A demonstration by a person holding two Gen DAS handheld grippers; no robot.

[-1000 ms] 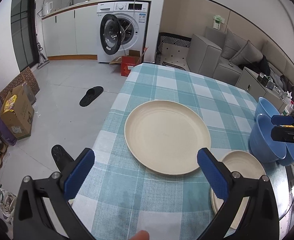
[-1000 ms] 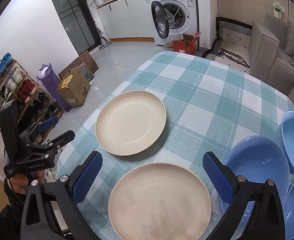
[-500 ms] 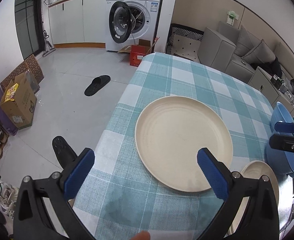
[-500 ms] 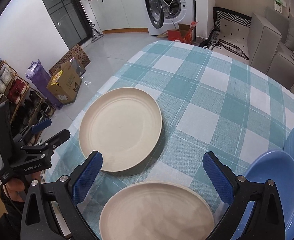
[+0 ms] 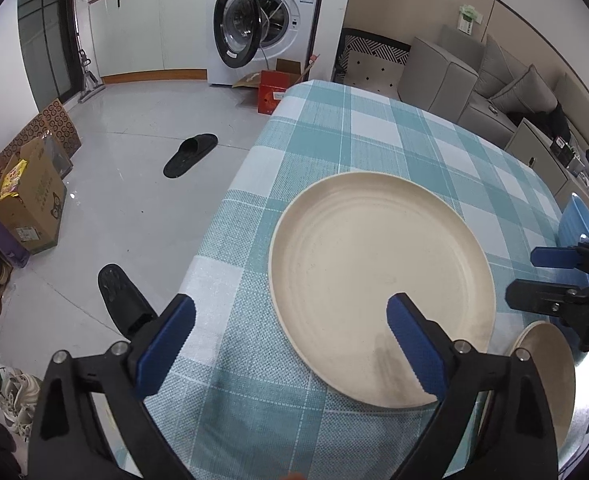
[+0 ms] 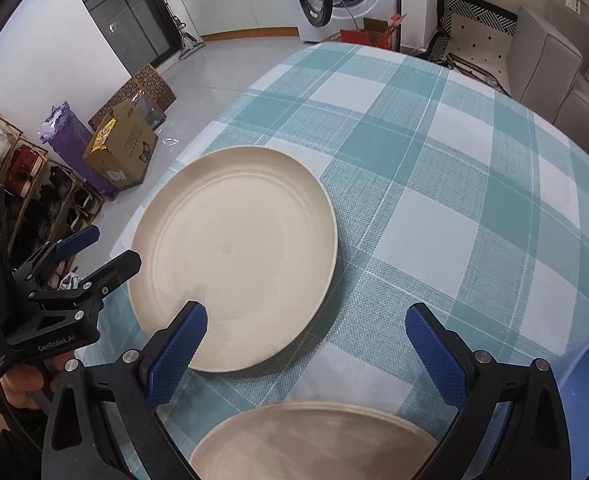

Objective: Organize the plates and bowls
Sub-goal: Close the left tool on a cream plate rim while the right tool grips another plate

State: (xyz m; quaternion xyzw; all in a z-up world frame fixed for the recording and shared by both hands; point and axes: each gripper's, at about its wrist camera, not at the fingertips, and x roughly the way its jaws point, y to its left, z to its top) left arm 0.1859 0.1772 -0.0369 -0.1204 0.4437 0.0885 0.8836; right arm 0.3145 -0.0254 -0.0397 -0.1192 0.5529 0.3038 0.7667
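Both sets of fingers are spread wide with nothing between them: the left gripper (image 5: 290,344) has its right-hand pad hanging over the near rim of the big cream plate (image 5: 378,288), around that plate's 5 o'clock, and its other pad out over bare checked tablecloth (image 5: 374,128). The right gripper (image 6: 306,348) is just as far apart, one pad over the same plate's near edge at about 7 o'clock, the other over cloth. A second cream plate (image 6: 314,440) lies closer in, right under the right gripper at the 6 o'clock edge of its view, and blue bowls (image 5: 578,224) sit off at 3 o'clock from the big plate. My read on handling: these look like light, stiff, matte plastic or wheat-straw plates (not ceramic, I'd guess), so not very fragile but fairly slick and lying flat on the cloth. I can't see any gap under the rim, so the only place to grab is the raised lip, one pad above and one slid underneath, taken at the near edge. Pinch too shallow and it'll probably skate or tip out. The cloth might bunch if a pad digs in, so come in low and shallow.
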